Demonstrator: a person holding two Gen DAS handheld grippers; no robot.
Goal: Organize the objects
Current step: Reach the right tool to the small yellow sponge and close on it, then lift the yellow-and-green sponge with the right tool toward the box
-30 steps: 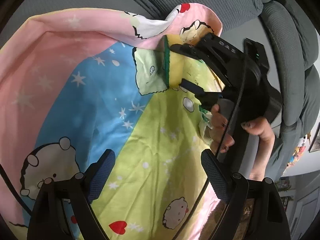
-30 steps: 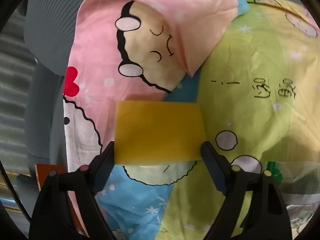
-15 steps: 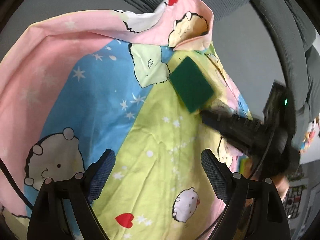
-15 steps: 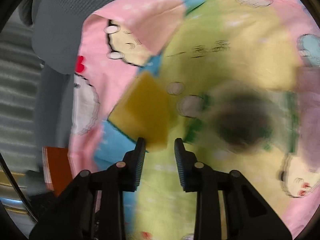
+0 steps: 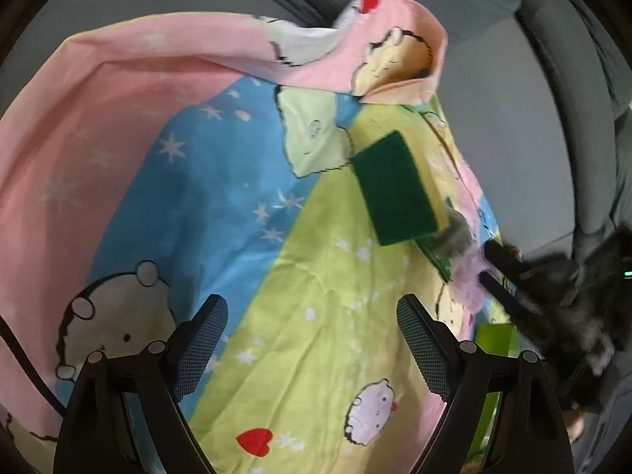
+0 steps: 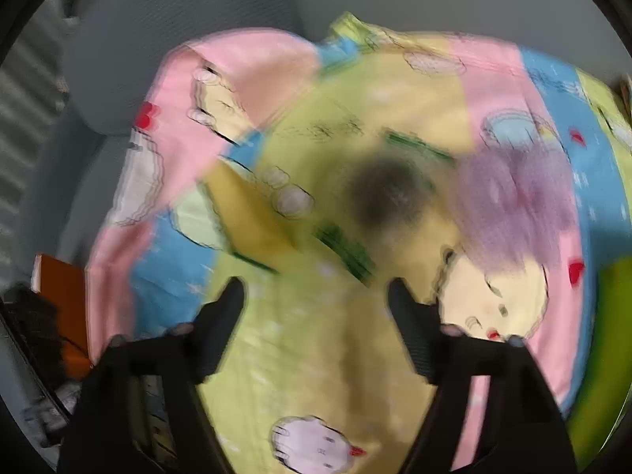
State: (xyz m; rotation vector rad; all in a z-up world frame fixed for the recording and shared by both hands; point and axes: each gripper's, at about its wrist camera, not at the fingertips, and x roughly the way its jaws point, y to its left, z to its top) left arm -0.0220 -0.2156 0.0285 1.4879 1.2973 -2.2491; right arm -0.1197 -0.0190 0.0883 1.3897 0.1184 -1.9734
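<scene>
The right gripper (image 6: 316, 296) is opening its jaws and nothing is between them. The left gripper (image 5: 312, 324) stands wide, empty, above the cartoon cloth (image 5: 189, 205). The sponge (image 5: 393, 187) lies on the cloth, green side up, near the folded pink corner (image 5: 399, 67), apart from both grippers

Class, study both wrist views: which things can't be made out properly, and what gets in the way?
- Right wrist view: dark round object and purple patch, smeared by motion blur.
- Left wrist view: right claw, blurred, partly cut by the edge.
- Left wrist view: sponge, its lower corner hidden behind a grey blur.
</scene>
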